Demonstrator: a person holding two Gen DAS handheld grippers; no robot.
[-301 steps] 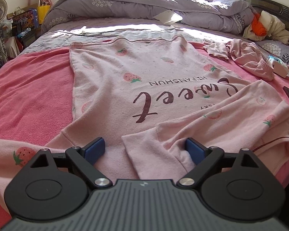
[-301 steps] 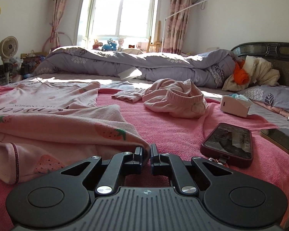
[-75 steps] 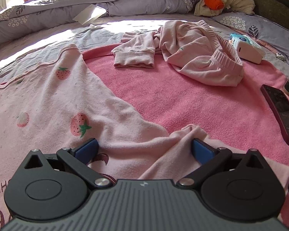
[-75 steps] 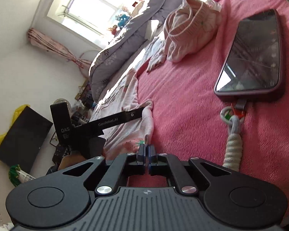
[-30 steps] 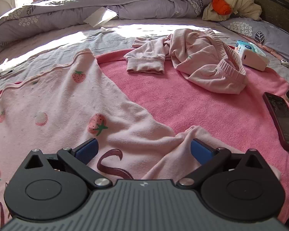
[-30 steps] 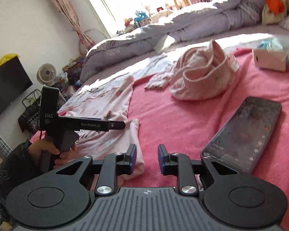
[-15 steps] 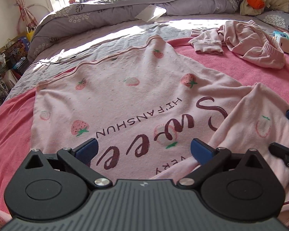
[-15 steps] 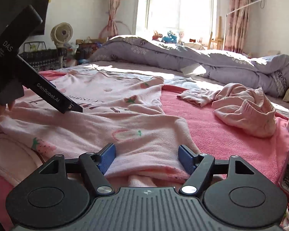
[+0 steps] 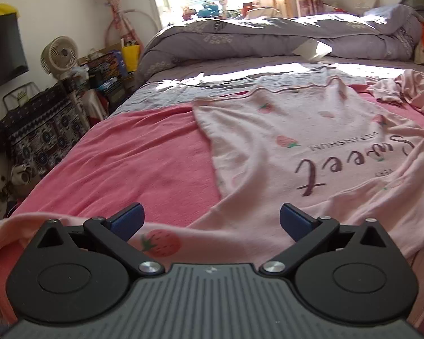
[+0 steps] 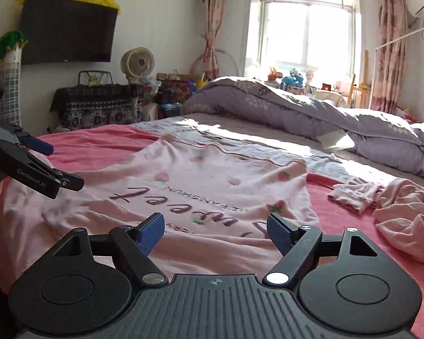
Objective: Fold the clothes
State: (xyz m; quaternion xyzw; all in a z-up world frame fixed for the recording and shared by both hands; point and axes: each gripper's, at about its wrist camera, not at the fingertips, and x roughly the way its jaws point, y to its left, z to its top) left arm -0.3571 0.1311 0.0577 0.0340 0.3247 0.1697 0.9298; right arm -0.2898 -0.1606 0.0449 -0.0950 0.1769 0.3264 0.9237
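A pale pink top [image 9: 305, 141] printed with strawberries and "Sweet" lies spread on the pink blanket [image 9: 144, 163]. Its right sleeve is folded across the body. My left gripper [image 9: 210, 219] is open over the left sleeve [image 9: 161, 243], which lies flat beneath the gap between the blue pads. My right gripper [image 10: 216, 233] hangs over the top's [image 10: 212, 186] lower part. Its jaws are opening, and the cloth lies below them untouched by the pads. The left gripper [image 10: 62, 165] shows at the left edge of the right wrist view.
Crumpled pink trousers [image 10: 404, 217] lie on the blanket to the right. A rolled grey duvet [image 10: 325, 113] runs along the far side of the bed. A fan [image 10: 137, 62], a cluttered low table [image 10: 99, 107] and a wall TV [image 10: 67, 31] stand beyond the bed's left edge.
Both grippers swung left across the top, from the phone side to its left sleeve. The right gripper went from nearly shut to wide open. The left stayed open.
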